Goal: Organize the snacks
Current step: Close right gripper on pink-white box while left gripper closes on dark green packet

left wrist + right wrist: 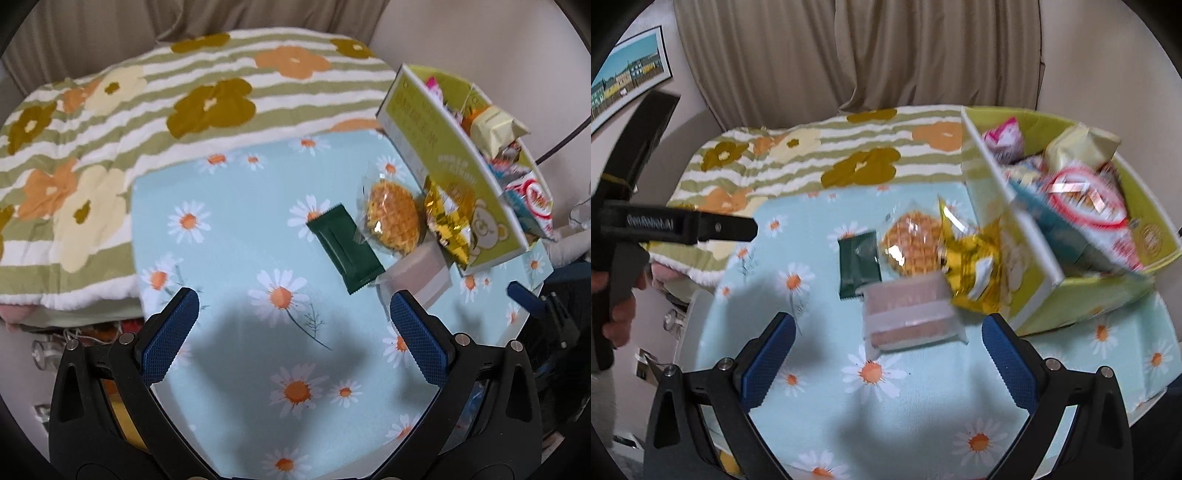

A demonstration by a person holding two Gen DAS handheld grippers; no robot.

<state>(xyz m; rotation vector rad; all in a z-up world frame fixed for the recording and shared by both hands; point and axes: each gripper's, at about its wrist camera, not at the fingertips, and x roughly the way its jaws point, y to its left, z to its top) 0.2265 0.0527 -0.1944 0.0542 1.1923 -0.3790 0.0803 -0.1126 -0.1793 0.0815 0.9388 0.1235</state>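
Note:
On the daisy tablecloth (236, 258) lie a dark green packet (343, 251), a wrapped round waffle (393, 218), a gold foil snack (448, 225) and a frosted packet with pinkish wafers (908, 314). They sit beside a lime-green snack box (443, 155) full of packets. My left gripper (291, 314) hovers open above the cloth, short of the green packet. My right gripper (886, 339) is open too, with the frosted packet (421, 275) just ahead of its fingers. The green packet (858, 267), waffle (912, 243), gold snack (967, 262) and box (1052, 229) show in the right wrist view.
A striped flower-print blanket (147, 129) covers the surface behind the cloth. Beige curtains (868, 55) hang at the back. In the right wrist view, a hand (617, 314) holds the other gripper's black body (676, 225) at left. The table edge runs at right.

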